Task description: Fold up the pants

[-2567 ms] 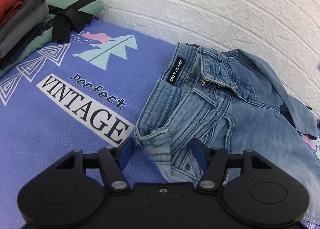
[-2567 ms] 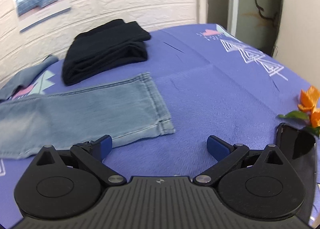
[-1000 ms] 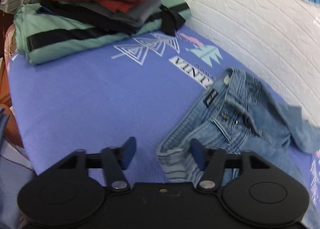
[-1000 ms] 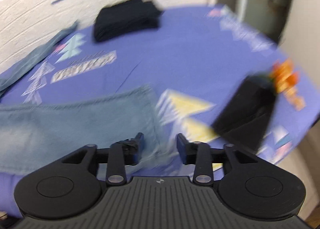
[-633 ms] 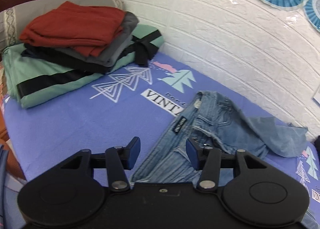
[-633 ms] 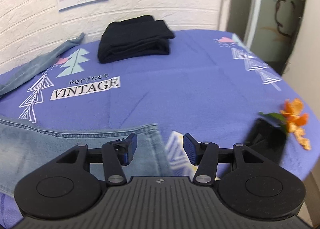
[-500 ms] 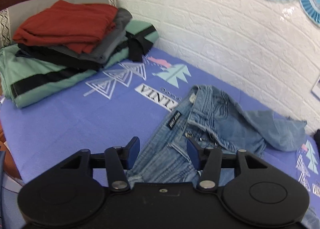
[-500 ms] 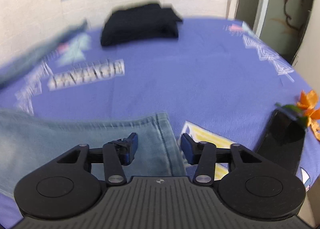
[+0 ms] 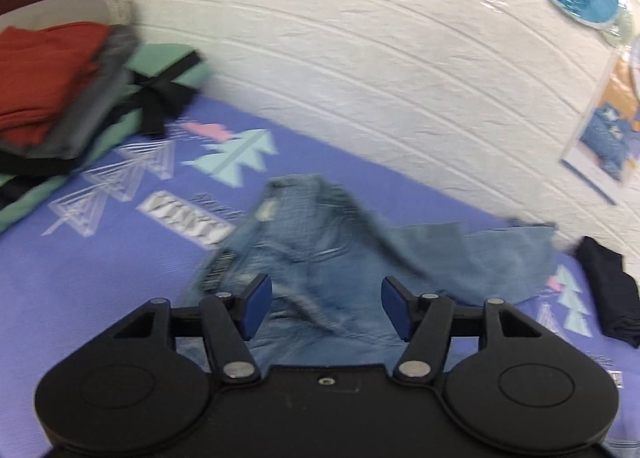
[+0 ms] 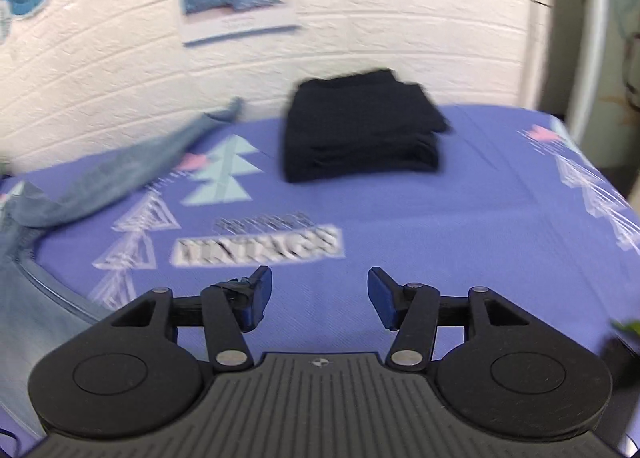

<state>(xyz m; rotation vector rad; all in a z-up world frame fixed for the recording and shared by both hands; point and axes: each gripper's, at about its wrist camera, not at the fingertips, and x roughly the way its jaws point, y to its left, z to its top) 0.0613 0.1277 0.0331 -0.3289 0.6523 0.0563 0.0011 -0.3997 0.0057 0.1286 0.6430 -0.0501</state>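
Note:
Light blue jeans [image 9: 320, 234] lie crumpled on the purple printed sheet [image 9: 100, 278], waistband toward the left, one leg [image 9: 500, 254] trailing right toward the wall. My left gripper [image 9: 326, 308] is open and empty, just above the waist part. In the right wrist view the jeans show at the left edge [image 10: 24, 298], with one leg [image 10: 132, 165] stretched toward the wall. My right gripper [image 10: 319, 298] is open and empty over bare sheet, apart from the jeans. Both views are motion-blurred.
A stack of folded clothes, red on top [image 9: 48, 69], sits at the far left. Folded black pants [image 10: 360, 125] lie near the white brick wall [image 9: 360, 77], also seen in the left wrist view [image 9: 608, 286]. A dark object [image 10: 620, 354] lies at the right bed edge.
Both grippers have opened wider and let go of the jeans. The right gripper has lifted off the leg hem and swung up toward the wall; the left view has tilted up.

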